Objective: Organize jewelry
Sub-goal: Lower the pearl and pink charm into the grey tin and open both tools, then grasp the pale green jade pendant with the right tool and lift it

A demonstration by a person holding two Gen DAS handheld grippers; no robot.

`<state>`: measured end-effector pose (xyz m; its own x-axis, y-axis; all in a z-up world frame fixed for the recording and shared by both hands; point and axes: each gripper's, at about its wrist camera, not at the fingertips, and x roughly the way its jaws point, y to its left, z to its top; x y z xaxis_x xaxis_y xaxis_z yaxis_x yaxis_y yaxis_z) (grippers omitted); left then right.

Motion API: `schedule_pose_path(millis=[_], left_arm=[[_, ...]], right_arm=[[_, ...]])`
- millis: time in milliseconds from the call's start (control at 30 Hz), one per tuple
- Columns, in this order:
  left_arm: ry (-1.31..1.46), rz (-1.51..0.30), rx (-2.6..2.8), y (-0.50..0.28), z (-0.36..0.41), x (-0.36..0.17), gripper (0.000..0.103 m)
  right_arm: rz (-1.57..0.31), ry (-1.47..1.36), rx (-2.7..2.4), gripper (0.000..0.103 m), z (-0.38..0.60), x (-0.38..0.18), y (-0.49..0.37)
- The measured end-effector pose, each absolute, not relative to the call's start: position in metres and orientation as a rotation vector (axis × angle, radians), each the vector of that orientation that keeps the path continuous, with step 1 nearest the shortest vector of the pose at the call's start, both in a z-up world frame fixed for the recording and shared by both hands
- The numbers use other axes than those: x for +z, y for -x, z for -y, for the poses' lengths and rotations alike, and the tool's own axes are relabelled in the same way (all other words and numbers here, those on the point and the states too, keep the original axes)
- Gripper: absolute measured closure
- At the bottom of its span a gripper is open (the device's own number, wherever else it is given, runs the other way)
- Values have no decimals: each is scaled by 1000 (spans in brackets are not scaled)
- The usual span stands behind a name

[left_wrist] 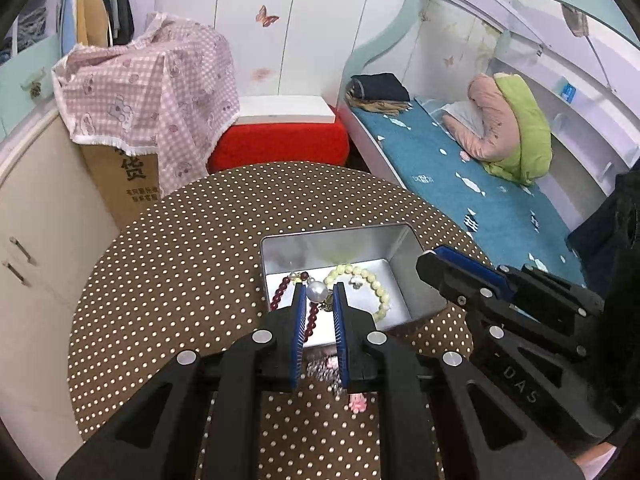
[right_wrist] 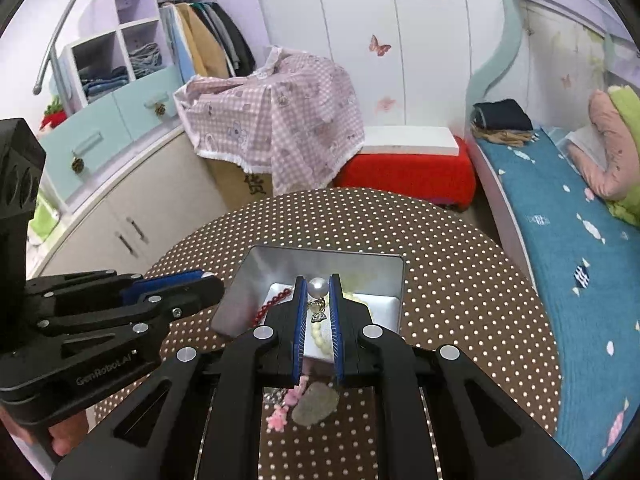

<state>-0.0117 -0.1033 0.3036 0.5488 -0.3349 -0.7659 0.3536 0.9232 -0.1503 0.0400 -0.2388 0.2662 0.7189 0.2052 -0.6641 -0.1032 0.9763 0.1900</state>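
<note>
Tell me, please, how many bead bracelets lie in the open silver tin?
2, both in the silver tin: a dark red bead bracelet at left, a pale yellow-green bead bracelet at right. The left tool covers part, so more may be hidden.

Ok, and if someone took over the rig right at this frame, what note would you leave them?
Left gripper: shut on a pearl drop, held in front of the open tin.
Right gripper: shut on a second pearl drop with a gold charm hanging from it, also at the tin.
Done: dark red bracelet and pale bead bracelet lie in the tin.
Left: both pearl drops probably go in next; small pink pieces lie on the dotted table near the tin.
</note>
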Motion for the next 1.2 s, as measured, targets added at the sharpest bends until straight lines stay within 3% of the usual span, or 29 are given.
schedule_pose_path(millis=[267,367,400,467,533,1200], left_arm=[[-6,-907,-413,-1,105,298,90],[-4,-924,-420,-3,106,296,81],[-2,-923,-413,-3,105,295,73],[-12,-913,-383,-2,102,296,71],[-4,-918,-384,-1,99,295,64],[-24,-943,-375,30,85,287,60]], right_arm=[[-760,-162,227,89,240,259,-53],[-770,-146,228,86,239,259,-53],[-773,-129,213,75,239,258,-53],[-767,-109,171,47,241,258,-52],[-755,-141,174,43,248,258,-50],[-788,-163,125,42,257,248,-3]])
